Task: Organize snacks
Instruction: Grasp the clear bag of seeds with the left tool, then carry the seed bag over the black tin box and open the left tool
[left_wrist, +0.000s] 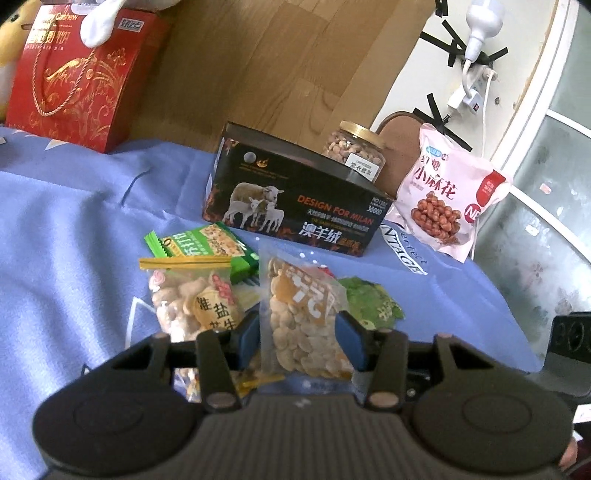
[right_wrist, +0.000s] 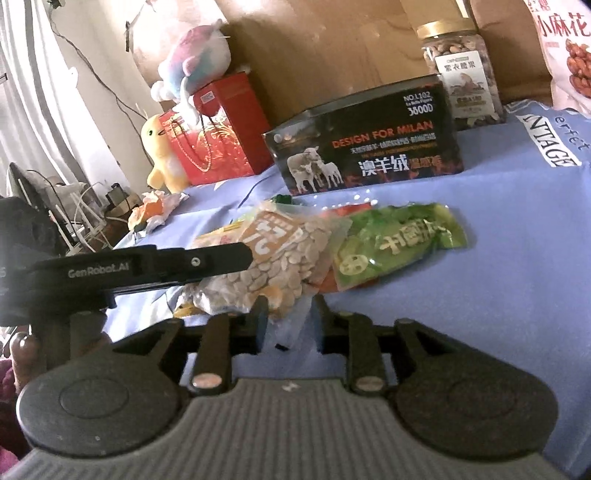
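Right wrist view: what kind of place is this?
Probably a home bedroom: a blue printed bedsheet as the work surface, a pastel plush toy on a red gift box, and a wooden headboard-like panel behind.

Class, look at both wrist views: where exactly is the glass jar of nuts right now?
The jar of nuts stands upright at the back of the blue cloth, right behind the black sheep box, with the pink snack bag to its right in both wrist views.
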